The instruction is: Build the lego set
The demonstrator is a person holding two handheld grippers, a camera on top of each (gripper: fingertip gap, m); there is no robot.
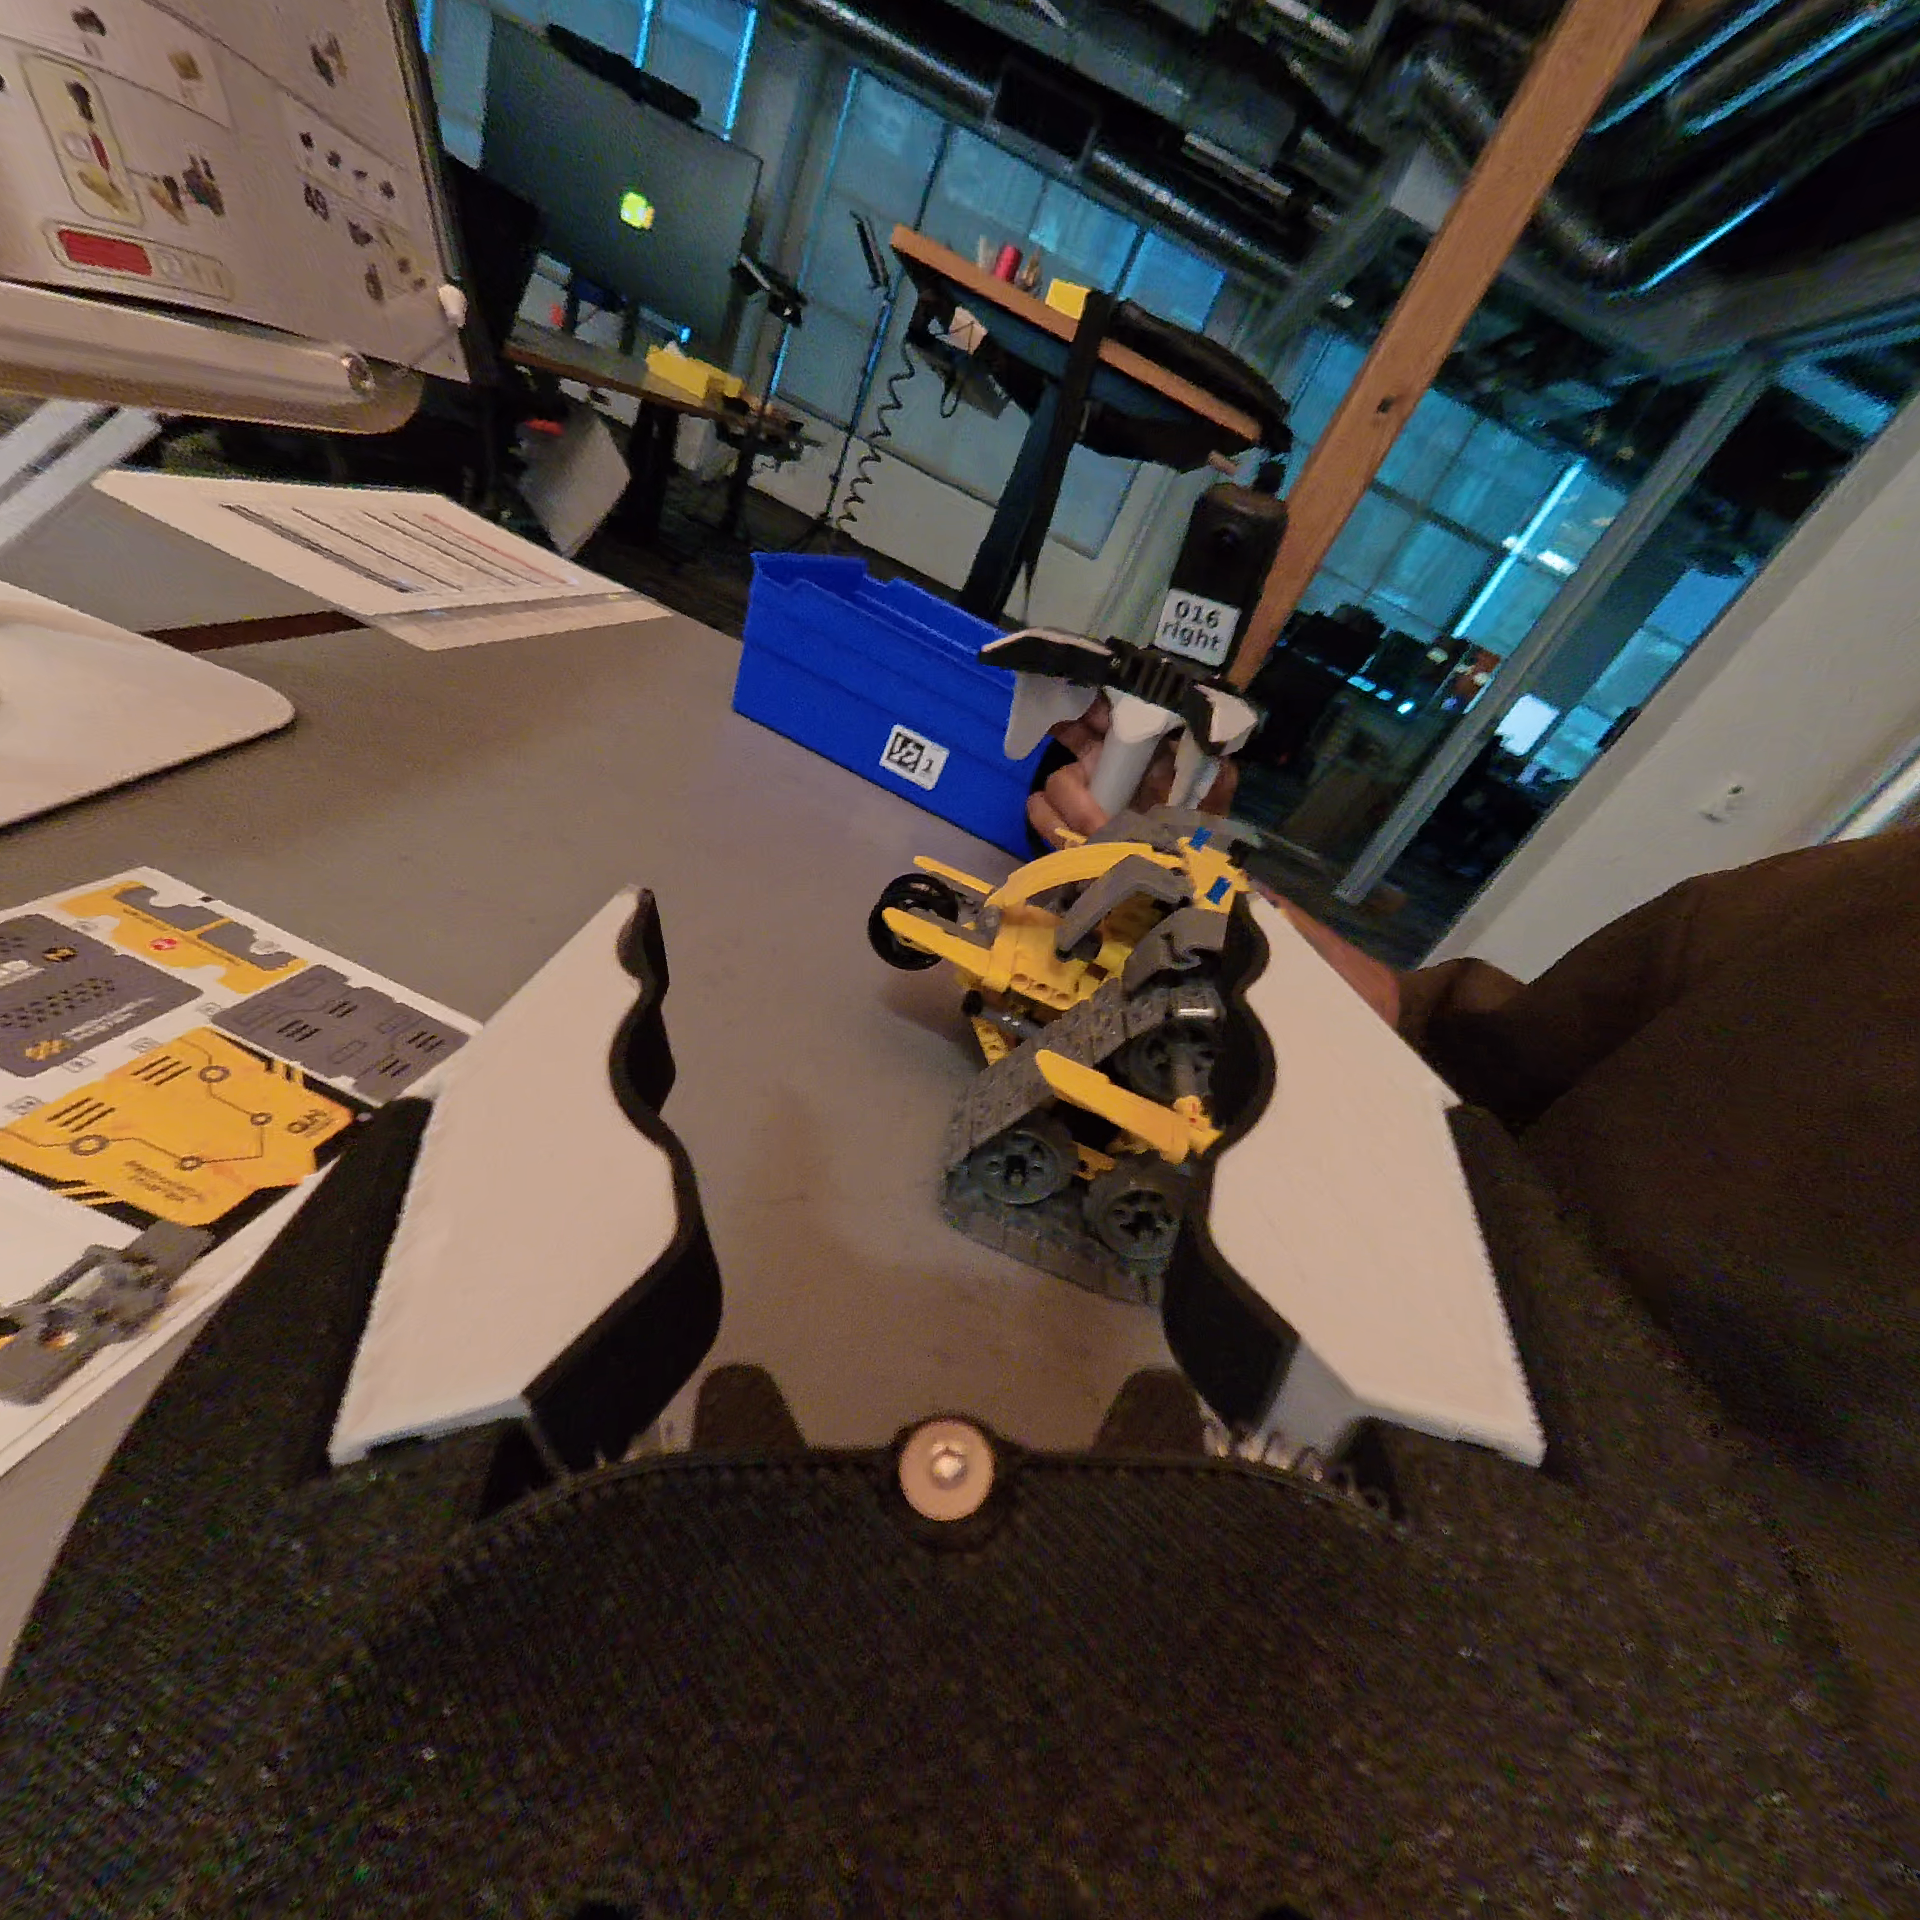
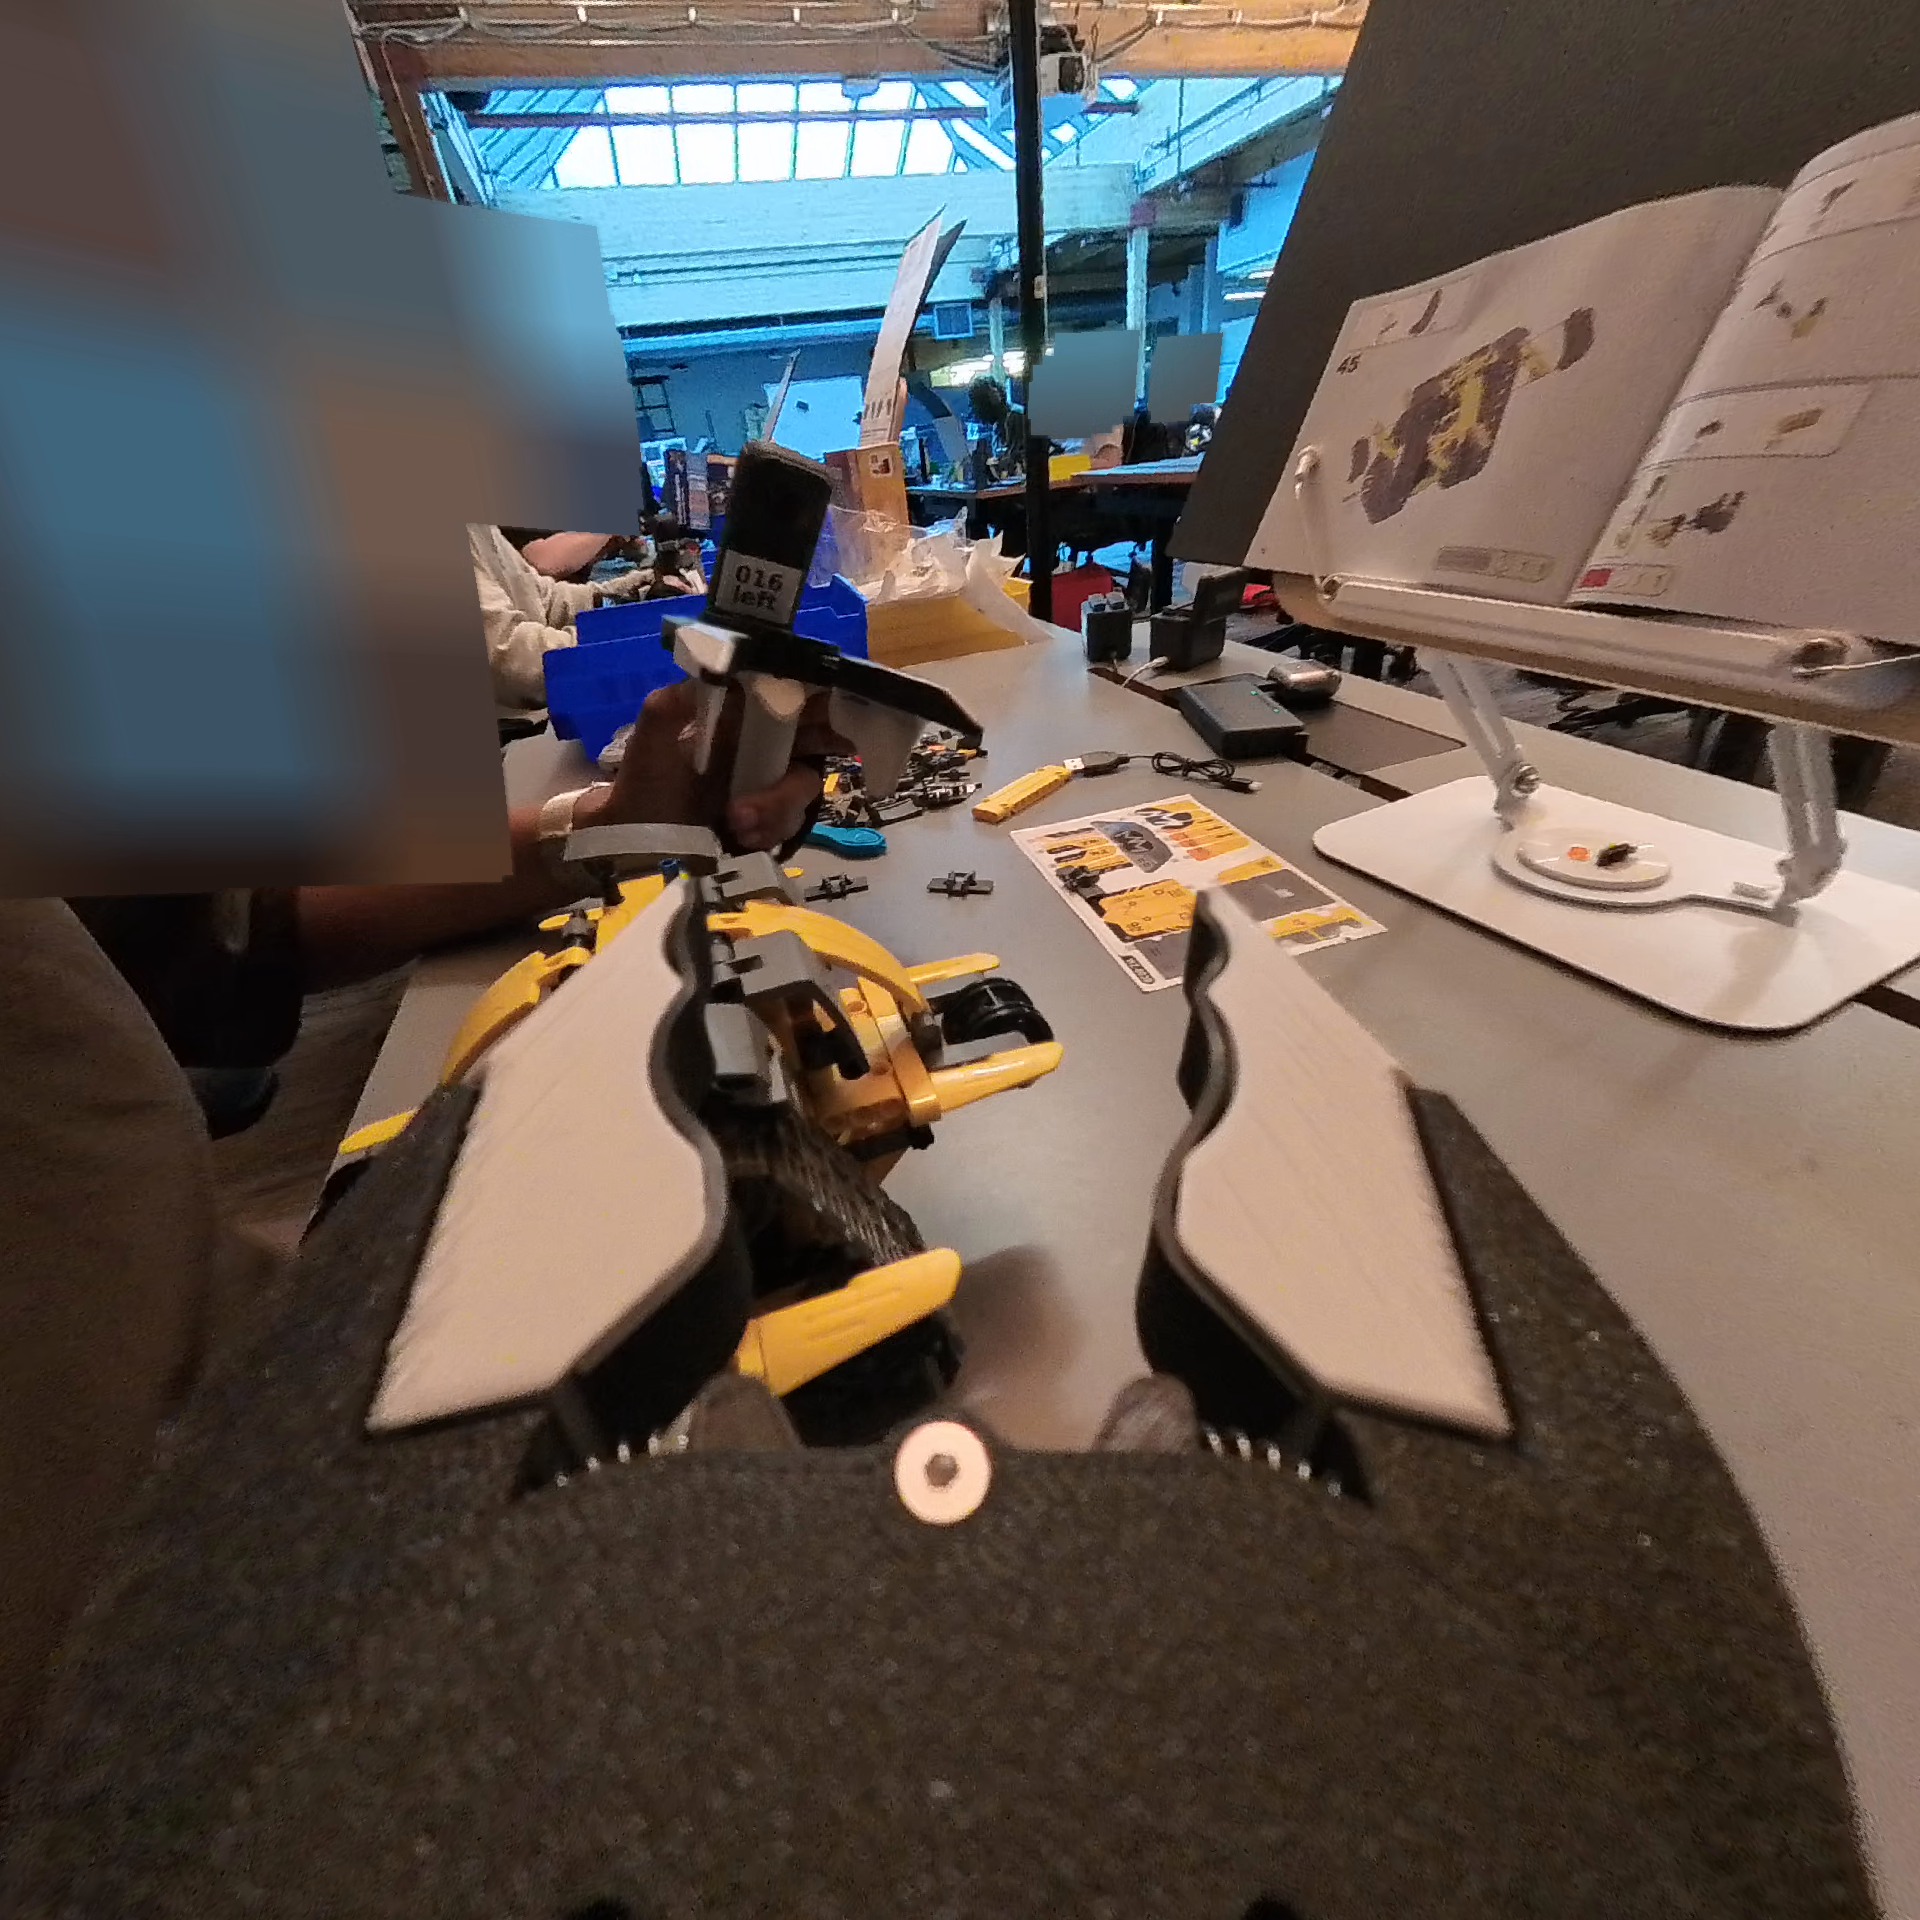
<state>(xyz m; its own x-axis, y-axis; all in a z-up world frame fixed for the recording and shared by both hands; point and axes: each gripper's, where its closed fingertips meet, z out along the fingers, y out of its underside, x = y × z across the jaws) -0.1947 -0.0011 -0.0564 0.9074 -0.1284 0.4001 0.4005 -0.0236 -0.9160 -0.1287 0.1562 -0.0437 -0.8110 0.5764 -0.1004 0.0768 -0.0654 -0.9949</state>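
Both grippers sit close against one yellow and grey brick-built tracked vehicle (image 1: 1081,1049), which stands on the grey table (image 1: 582,790) between them. Seen from the left wrist, the left gripper (image 1: 940,1132) has its jaws spread wide and holds nothing; the vehicle lies off to its right, pressed against or just beside the inner face of the right-hand finger, with bare table filling the rest of the gap. Seen from the right wrist, the right gripper (image 2: 940,1122) is likewise wide open and empty, the vehicle hugging its left-hand finger (actual contact I cannot confirm in either view). Neither gripper looks clearly nearer.

Its long axis runs from the grey tracks (image 1: 1049,1164) close to the left wrist camera away to the black wheel (image 1: 914,920) and yellow prongs at the far end, pointing ahead and slightly left from the left gripper, toward a blue bin (image 1: 873,675). For the right gripper that same wheel end points ahead and to the right.

Off to the side lie a sticker sheet (image 2: 1195,883), small black loose pieces (image 2: 961,885) and an open instruction booklet (image 2: 1558,416) propped on a white stand (image 2: 1621,935)
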